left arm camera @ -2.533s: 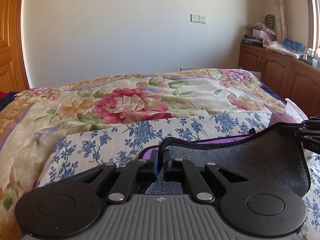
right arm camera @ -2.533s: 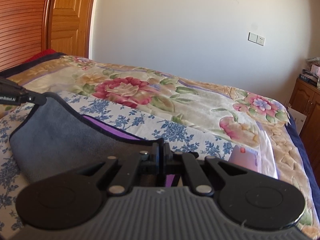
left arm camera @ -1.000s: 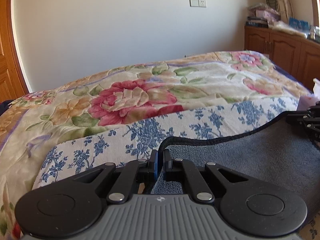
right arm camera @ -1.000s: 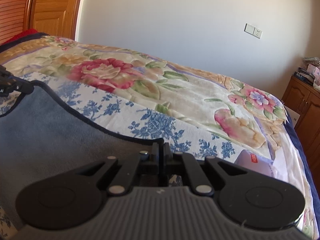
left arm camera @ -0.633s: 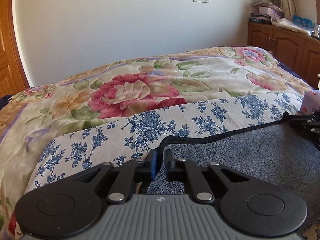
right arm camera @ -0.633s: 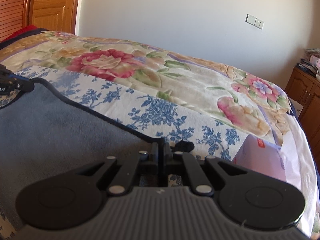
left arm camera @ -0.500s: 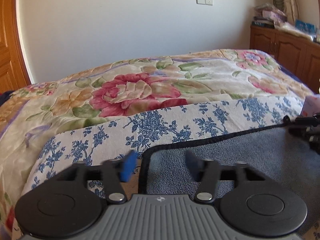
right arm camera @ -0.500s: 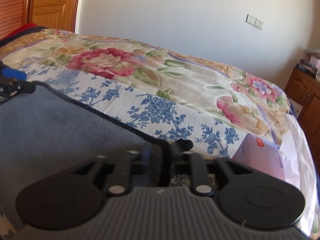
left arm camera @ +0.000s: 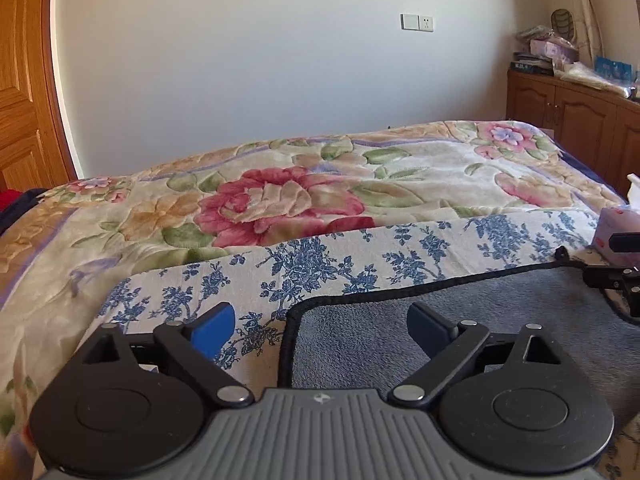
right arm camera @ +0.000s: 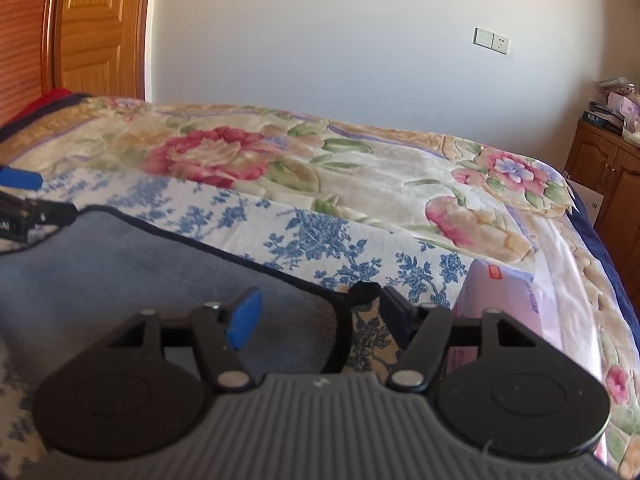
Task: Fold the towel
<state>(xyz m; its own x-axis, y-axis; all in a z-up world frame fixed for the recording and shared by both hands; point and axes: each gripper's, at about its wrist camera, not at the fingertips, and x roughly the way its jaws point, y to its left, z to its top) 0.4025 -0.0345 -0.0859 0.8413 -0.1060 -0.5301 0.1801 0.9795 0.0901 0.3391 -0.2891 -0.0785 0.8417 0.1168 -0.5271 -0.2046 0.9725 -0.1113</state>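
The grey towel with black trim (left arm camera: 460, 320) lies flat on a blue-flowered cloth (left arm camera: 320, 264) on the bed. My left gripper (left arm camera: 316, 330) is open over the towel's far left corner, holding nothing. In the right wrist view the towel (right arm camera: 132, 268) shows again; my right gripper (right arm camera: 320, 314) is open over its far right corner, beside the black hanging loop (right arm camera: 362, 288). The right gripper's fingers (left arm camera: 612, 276) show at the right edge of the left wrist view; the left gripper's fingers (right arm camera: 24, 204) show at the left edge of the right wrist view.
A floral blanket (left arm camera: 300, 196) covers the bed beyond the cloth. A pink tissue pack (right arm camera: 504, 300) lies just right of the towel's corner. A wooden cabinet (left arm camera: 572, 120) stands at the right, a wooden door (right arm camera: 96, 28) at the left.
Both grippers carried the towel's edge forward, laid it flat over the lower layer, then opened and let go of the corners. The purple underside is hidden now.
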